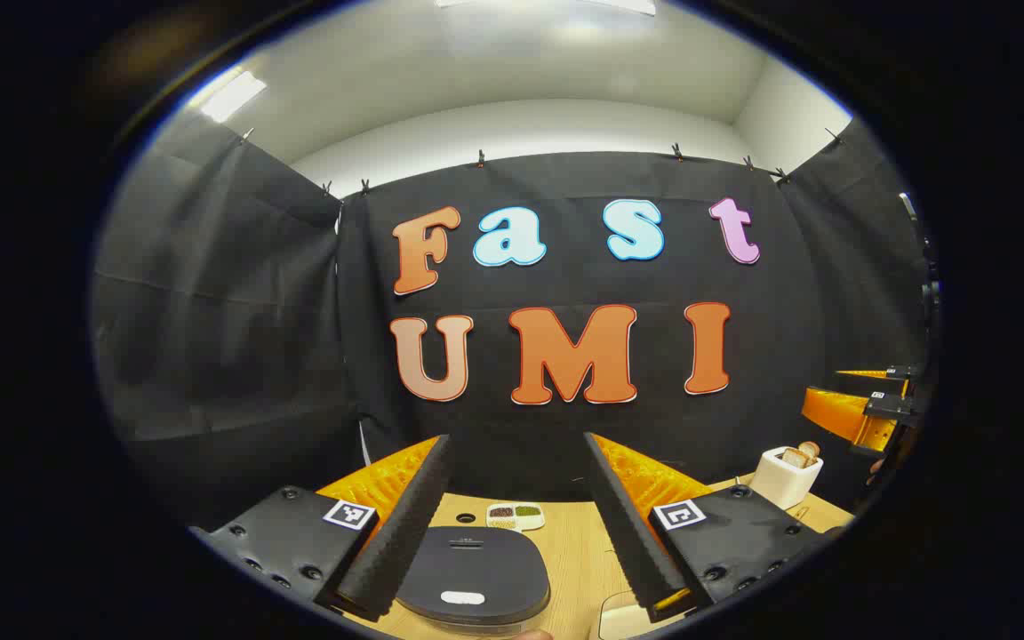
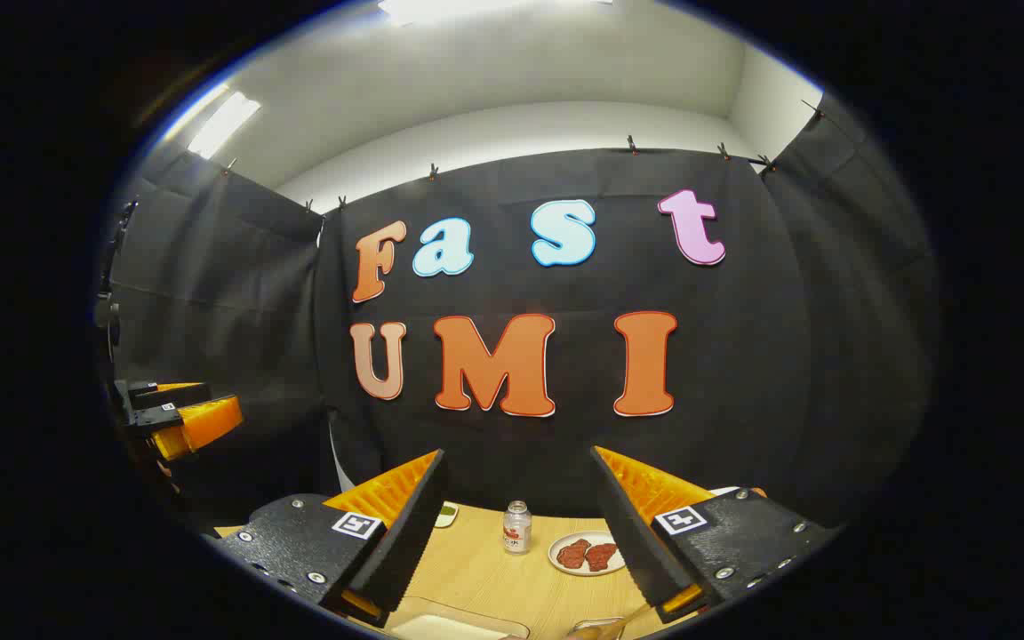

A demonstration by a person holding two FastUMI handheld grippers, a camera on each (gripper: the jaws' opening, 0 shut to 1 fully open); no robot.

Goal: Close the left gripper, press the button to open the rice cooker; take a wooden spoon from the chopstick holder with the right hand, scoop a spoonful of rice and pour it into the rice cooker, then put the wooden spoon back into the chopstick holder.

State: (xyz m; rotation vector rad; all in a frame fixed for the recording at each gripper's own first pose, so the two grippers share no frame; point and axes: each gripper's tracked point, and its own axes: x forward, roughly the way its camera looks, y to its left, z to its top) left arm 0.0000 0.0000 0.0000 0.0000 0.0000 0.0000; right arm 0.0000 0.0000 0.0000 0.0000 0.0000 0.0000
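My left gripper [image 1: 516, 437] is open and hovers above the dark grey rice cooker [image 1: 474, 569]. The cooker's lid is down, and its white button [image 1: 462, 597] lies near the front edge. At the right a white chopstick holder [image 1: 785, 477] stands with wooden spoon heads [image 1: 802, 455] sticking out of it. My right gripper [image 2: 516, 452] is open with nothing between its fingers, raised over the wooden table [image 2: 485, 569]. It also shows past the holder, right gripper [image 1: 828, 388]. The left gripper [image 2: 220, 398] hangs at the left edge of the right gripper view.
A small divided dish of grains [image 1: 515, 516] sits behind the cooker. A little bottle [image 2: 517, 526] and a plate of red slices [image 2: 585, 553] stand further along the table. A pale tray [image 2: 450, 628] and a wooden piece [image 2: 603, 630] lie at the near edge.
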